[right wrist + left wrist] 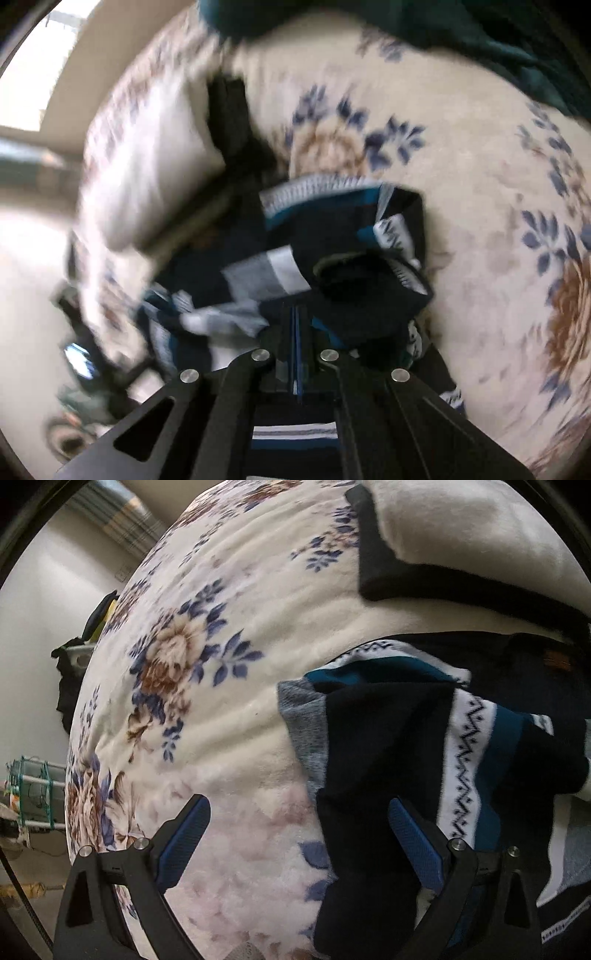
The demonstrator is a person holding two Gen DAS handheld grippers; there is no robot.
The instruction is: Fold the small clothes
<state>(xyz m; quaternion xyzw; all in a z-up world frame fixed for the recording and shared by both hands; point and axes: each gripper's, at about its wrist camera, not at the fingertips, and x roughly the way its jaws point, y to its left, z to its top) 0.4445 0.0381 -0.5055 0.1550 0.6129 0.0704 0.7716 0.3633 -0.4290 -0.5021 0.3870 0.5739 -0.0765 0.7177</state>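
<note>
Right claw point(295, 325): jaws together; the blur hides whether any cloth is pinched between them.
Left claw point(299, 830): jaws wide apart, nothing between the pads, one finger point(415, 843) over dark cloth.
Patterned socks point(424, 738): a dark, teal and white zigzag heap on the bed, under both claws.
Floral blanket point(221, 646): covers the bed.
Cream garment point(461, 528): black-trimmed, beside the heap.

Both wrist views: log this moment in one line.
left gripper open over blanket | right gripper shut | socks piled, unfolded
</note>
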